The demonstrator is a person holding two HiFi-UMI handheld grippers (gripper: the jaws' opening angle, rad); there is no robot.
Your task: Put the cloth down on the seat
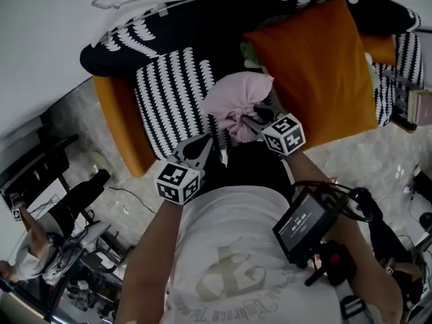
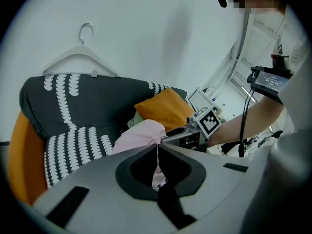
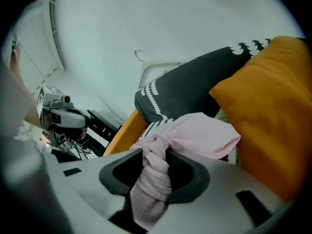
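Observation:
A bunched pink cloth (image 1: 236,98) hangs just above the black-and-white patterned seat (image 1: 169,90) of an armchair. My right gripper (image 1: 252,117) is shut on a twisted end of the cloth (image 3: 152,172), and the rest of the cloth balloons out beyond the jaws. In the right gripper view the right gripper (image 3: 155,152) has the twist filling the gap between its jaws. My left gripper (image 1: 208,140) sits to the lower left of the cloth, jaws closed tip to tip with nothing in them. In the left gripper view the left gripper (image 2: 157,145) points at the cloth (image 2: 140,133).
An orange cushion (image 1: 317,73) leans on the right of the chair, close beside the cloth. A white hanger (image 1: 135,2) lies on the chair's back. Orange chair side (image 1: 121,123) at left. A person (image 1: 34,248) and equipment stand on the marble floor at lower left.

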